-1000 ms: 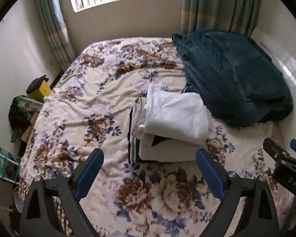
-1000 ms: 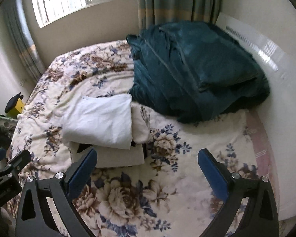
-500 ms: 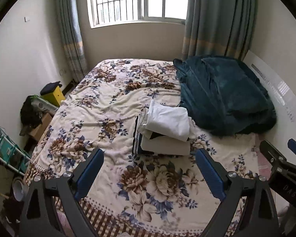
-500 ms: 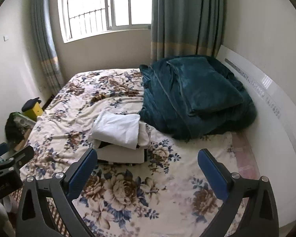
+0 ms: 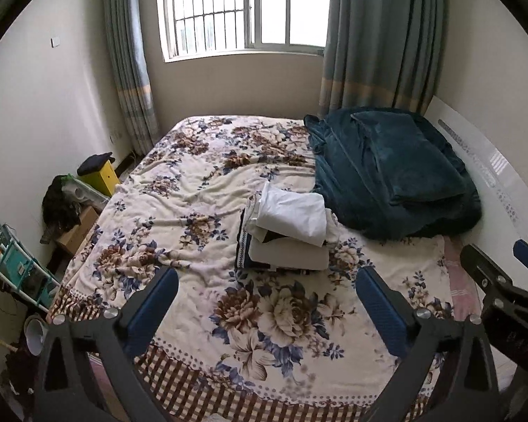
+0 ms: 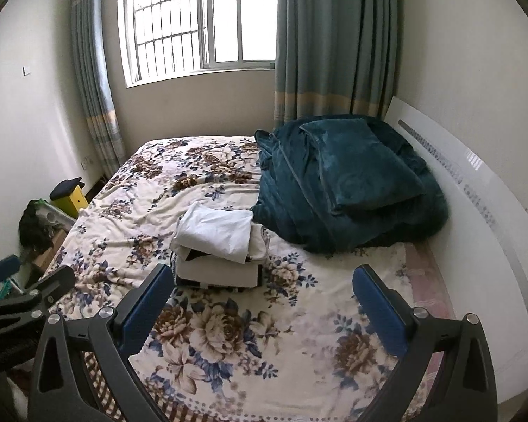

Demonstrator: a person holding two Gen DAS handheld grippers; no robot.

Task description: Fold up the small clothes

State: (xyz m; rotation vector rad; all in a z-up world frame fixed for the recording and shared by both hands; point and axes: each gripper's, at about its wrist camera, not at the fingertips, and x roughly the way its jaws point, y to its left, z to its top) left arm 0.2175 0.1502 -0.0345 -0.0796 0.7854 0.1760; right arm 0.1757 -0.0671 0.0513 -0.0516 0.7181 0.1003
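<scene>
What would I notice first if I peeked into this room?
Probably the big flowery blanket spread over the whole bed. In its middle sits a neat stack of folded clothes with a white piece on top, and beside it, against the headboard side, a heaped dark teal blanket. Behind the bed, a bright barred window glows between grey-green curtains.

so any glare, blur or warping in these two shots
Left wrist: window blown out white, walls bow from fisheye, bedspread sharp. Right wrist: the same blown window, glare patch on headboard, near flowers slightly soft.
</scene>
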